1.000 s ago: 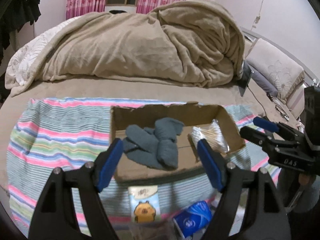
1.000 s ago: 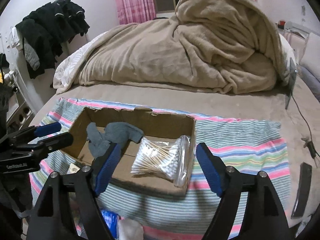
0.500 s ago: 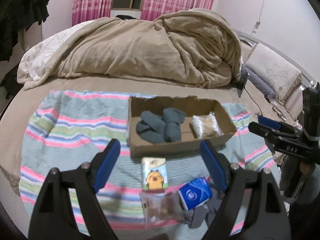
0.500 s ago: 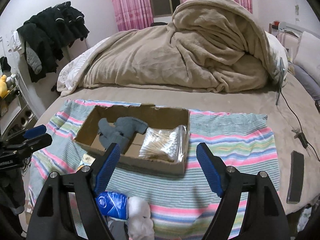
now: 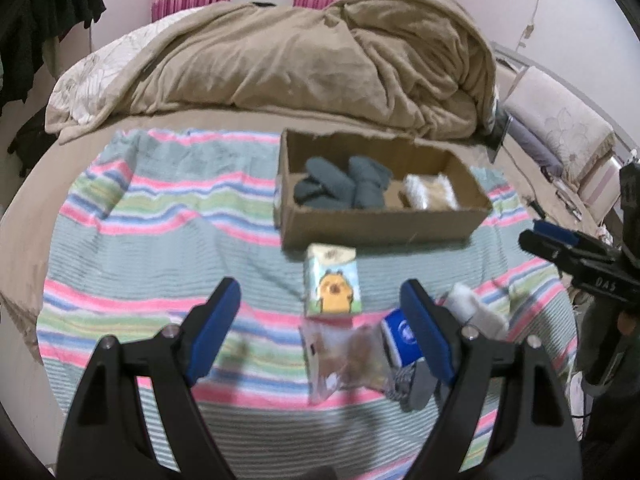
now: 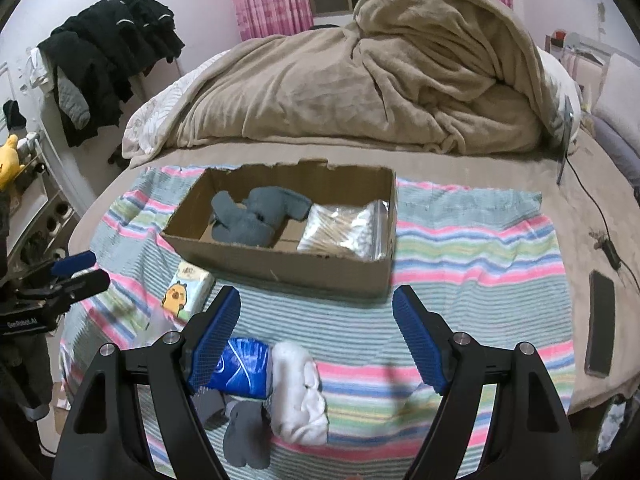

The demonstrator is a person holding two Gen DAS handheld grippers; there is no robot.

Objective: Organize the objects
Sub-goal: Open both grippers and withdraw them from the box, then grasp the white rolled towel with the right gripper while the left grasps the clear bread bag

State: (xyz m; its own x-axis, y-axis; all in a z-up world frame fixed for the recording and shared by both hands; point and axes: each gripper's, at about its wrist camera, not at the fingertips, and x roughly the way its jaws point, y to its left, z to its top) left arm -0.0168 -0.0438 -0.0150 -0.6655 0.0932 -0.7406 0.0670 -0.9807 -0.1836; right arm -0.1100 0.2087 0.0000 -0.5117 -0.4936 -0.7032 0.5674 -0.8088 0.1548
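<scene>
The cardboard box (image 6: 280,258) sits on a striped blanket (image 6: 476,240) spread over the bed, holding grey socks (image 6: 256,216) on one side and a clear zip bag of cotton swabs (image 6: 344,230) on the other. Nearer me lie a tissue pack with a cartoon capybara (image 5: 333,284), a blue packet (image 6: 242,368), a white sock (image 6: 298,392), a crinkly clear bag (image 5: 344,360) and a grey sock (image 6: 244,436). The left gripper (image 5: 320,332), its side reading "GenRobot.AI", and the right gripper (image 6: 316,336) both hang wide open, holding nothing.
</scene>
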